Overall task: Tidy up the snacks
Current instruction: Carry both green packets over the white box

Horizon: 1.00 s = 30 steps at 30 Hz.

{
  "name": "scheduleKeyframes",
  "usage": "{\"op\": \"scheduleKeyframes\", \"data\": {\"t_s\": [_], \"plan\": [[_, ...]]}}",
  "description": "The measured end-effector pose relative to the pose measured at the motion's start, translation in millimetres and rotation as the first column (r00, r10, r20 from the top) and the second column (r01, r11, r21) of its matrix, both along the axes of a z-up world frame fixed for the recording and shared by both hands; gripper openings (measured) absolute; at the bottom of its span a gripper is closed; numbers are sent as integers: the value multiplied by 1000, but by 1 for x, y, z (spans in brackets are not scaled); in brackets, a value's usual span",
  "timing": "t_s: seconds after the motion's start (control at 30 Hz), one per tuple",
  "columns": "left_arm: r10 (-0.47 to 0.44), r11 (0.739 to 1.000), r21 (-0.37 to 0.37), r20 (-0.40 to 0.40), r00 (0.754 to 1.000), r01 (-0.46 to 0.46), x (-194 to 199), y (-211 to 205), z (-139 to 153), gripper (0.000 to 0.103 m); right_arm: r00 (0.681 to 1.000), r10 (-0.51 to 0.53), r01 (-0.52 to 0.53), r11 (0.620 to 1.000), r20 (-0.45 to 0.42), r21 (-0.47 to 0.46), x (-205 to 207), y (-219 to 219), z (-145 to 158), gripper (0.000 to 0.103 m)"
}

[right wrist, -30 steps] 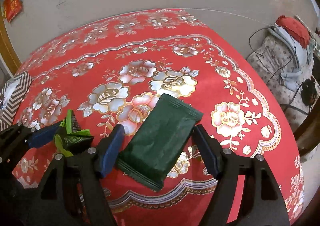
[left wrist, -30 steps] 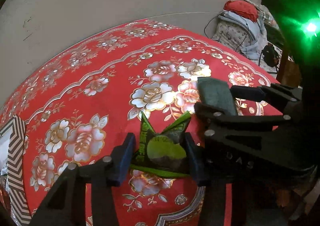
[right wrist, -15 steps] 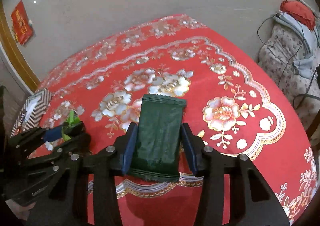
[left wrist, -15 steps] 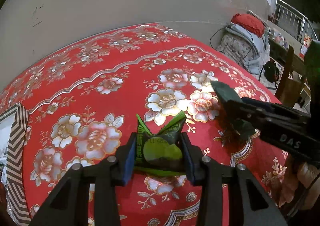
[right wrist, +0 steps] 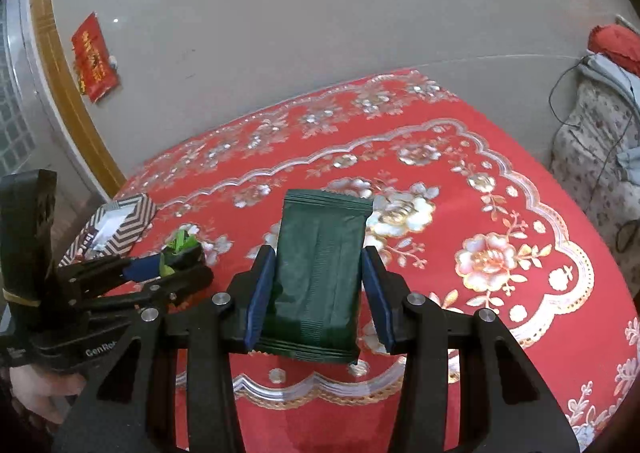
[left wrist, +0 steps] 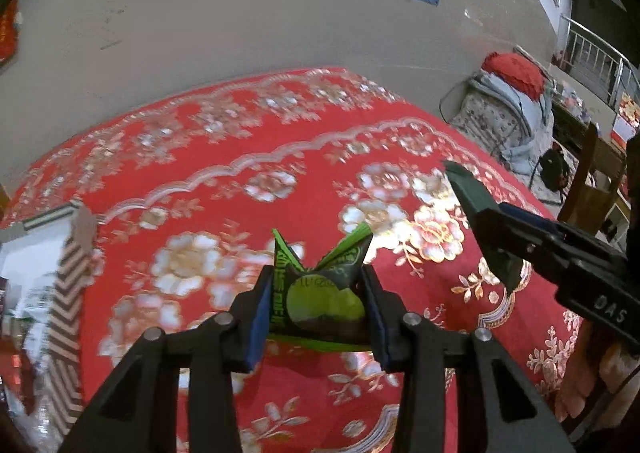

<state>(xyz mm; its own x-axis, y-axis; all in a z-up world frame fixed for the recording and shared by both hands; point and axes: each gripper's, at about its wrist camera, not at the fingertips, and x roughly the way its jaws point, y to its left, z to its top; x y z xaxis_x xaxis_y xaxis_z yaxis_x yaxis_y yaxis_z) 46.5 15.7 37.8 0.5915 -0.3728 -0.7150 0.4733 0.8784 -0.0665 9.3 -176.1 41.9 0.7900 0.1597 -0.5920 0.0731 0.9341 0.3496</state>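
My left gripper (left wrist: 318, 307) is shut on a small green snack packet (left wrist: 320, 299) and holds it above the red floral tablecloth (left wrist: 224, 157). My right gripper (right wrist: 318, 293) is shut on a long dark green snack bar packet (right wrist: 318, 265), also held above the cloth. In the left wrist view the right gripper (left wrist: 492, 237) with its dark packet (left wrist: 472, 197) is at the right. In the right wrist view the left gripper (right wrist: 176, 257) with the green packet (right wrist: 180, 243) is at the left.
A box with a zigzag black-and-white rim (right wrist: 132, 221) stands at the table's left edge; it also shows in the left wrist view (left wrist: 68, 265). Beyond the table is beige floor with a pile of clothes (left wrist: 508, 93) at the right.
Both grippers closed on their packets and lifted them off the cloth. Both views rose and tilted, so more floor shows. The two grippers moved apart.
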Motion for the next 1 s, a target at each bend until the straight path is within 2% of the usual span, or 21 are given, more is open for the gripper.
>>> {"op": "scheduleKeyframes", "data": {"t_s": [0.13,0.27,0.47,0.73,1.0], "plan": [[49,999,-3,60,997,-49,-2,29,23,44,998,37,-37,999,57,2,-3,22,23,44],[110,993,15,108,988,-113,0,66,38,44,989,107,-104,994,100,-33,1,58,45,44],[210,977,11,148,966,-214,5,131,54,44,962,231,-220,971,142,-91,16,122,66,44],[330,939,39,161,930,-340,21,207,48,44,909,385,-363,919,159,-151,35,211,75,44],[383,918,60,134,914,-393,28,250,34,44,863,485,-460,870,143,-176,55,278,72,43]]}}
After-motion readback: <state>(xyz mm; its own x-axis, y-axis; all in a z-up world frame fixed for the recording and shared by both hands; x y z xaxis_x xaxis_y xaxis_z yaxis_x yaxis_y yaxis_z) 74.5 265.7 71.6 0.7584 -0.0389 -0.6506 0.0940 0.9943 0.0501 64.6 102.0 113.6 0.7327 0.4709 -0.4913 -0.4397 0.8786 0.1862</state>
